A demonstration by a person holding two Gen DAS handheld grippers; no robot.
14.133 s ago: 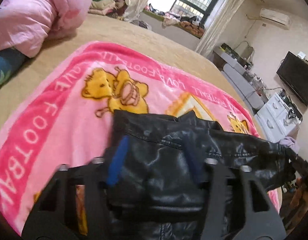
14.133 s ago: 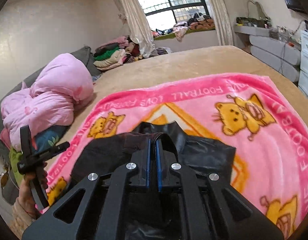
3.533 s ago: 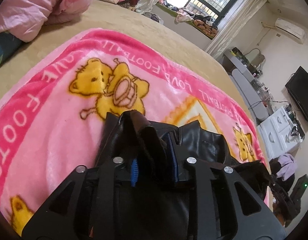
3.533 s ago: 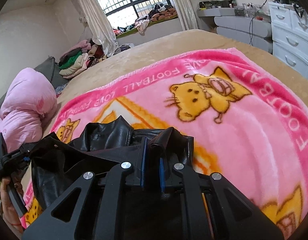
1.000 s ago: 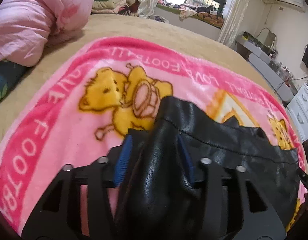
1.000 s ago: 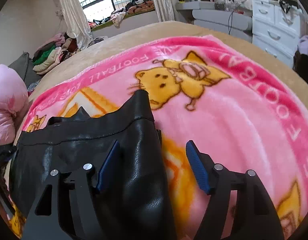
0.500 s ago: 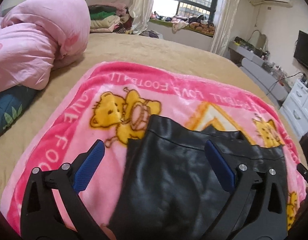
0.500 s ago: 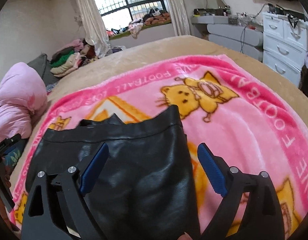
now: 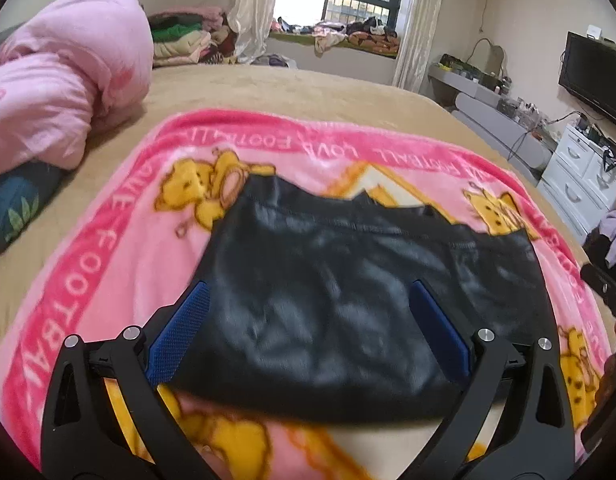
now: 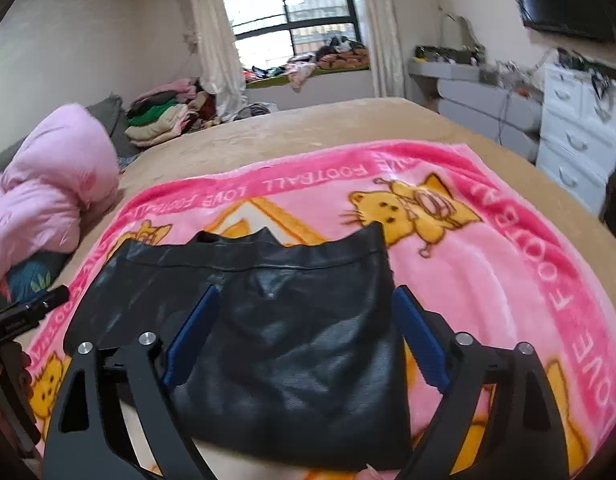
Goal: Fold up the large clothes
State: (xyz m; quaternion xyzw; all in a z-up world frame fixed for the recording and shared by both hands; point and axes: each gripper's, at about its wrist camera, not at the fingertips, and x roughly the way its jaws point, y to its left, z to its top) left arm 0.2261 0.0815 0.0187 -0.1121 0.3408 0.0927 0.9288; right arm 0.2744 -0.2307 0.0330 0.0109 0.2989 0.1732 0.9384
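While the folded black leather jacket [image 9: 348, 304] lies flat on the pink cartoon blanket [image 9: 108, 248] spread over the tan bed [image 9: 308, 92], both grippers hang above it, tilted downward. On the left, beside the pink duvet [image 9: 60, 96], the left gripper [image 9: 308, 332] has its blue pads [image 9: 180, 332] spread wide after its jaws just opened, nothing pinched between them. Further right, the right gripper [image 10: 304, 336] also stands spread over the jacket's right half, pads clear of the leather, its jaws having just narrowed slightly.
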